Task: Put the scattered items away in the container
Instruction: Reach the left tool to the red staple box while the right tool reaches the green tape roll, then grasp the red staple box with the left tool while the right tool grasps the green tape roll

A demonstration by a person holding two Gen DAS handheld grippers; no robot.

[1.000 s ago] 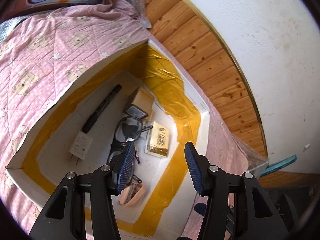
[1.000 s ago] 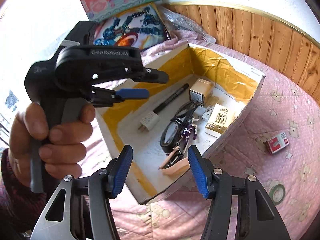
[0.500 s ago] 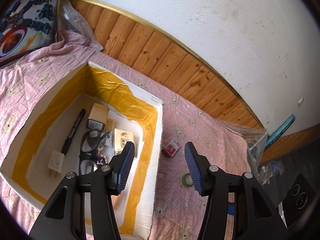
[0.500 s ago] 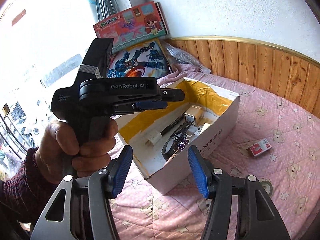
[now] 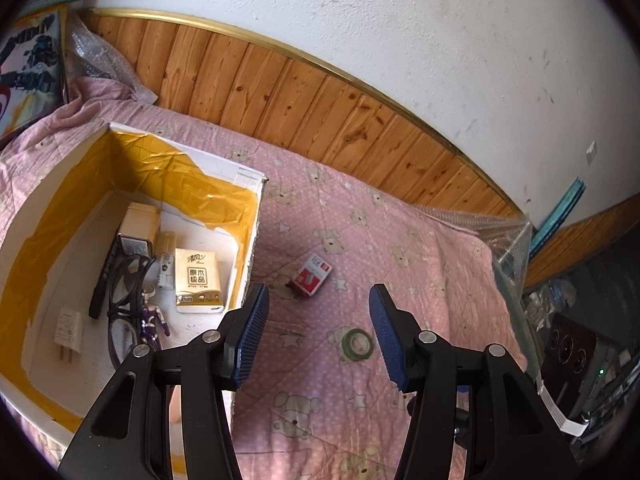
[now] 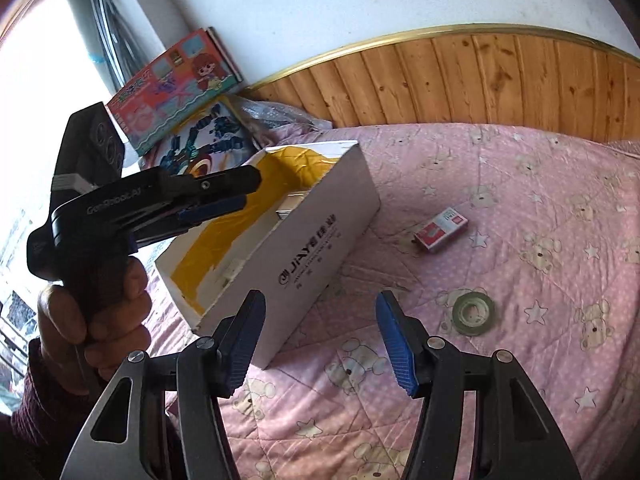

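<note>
Hovering Over the Bed, Both Grippers Empty

The left hand-held gripper (image 5: pixel 318 334) hangs above the pink bear-print bedspread (image 5: pixel 400 248), its blue-padded jaws spread wide with nothing between them. The right hand-held gripper (image 6: pixel 320 340) is likewise wide open and holds nothing.

The white cardboard box (image 6: pixel 320 236), lined inside with yellow tape, sits on the bed near the wooden wall panelling (image 5: pixel 280 92). In the left wrist view its floor carries a tissue pack (image 5: pixel 197 280), black-framed glasses (image 5: pixel 126 280), a white charger plug (image 5: pixel 69 330), a small purple figure (image 5: pixel 150 322), a black pen (image 5: pixel 105 276) and a cream-coloured box (image 5: pixel 138 226).

Two things lie outside on the bedspread: a small red-and-white box (image 5: pixel 312 276) just beside the container's right wall, and a roll of tape (image 5: pixel 359 343) lying flat nearer the grippers, apart from both.

In the right wrist view a bare hand (image 6: pixel 92 312) grips the left tool's handle, beside the box's near corner. Colourful picture boxes (image 6: pixel 176 80) lean against the wall behind.
</note>
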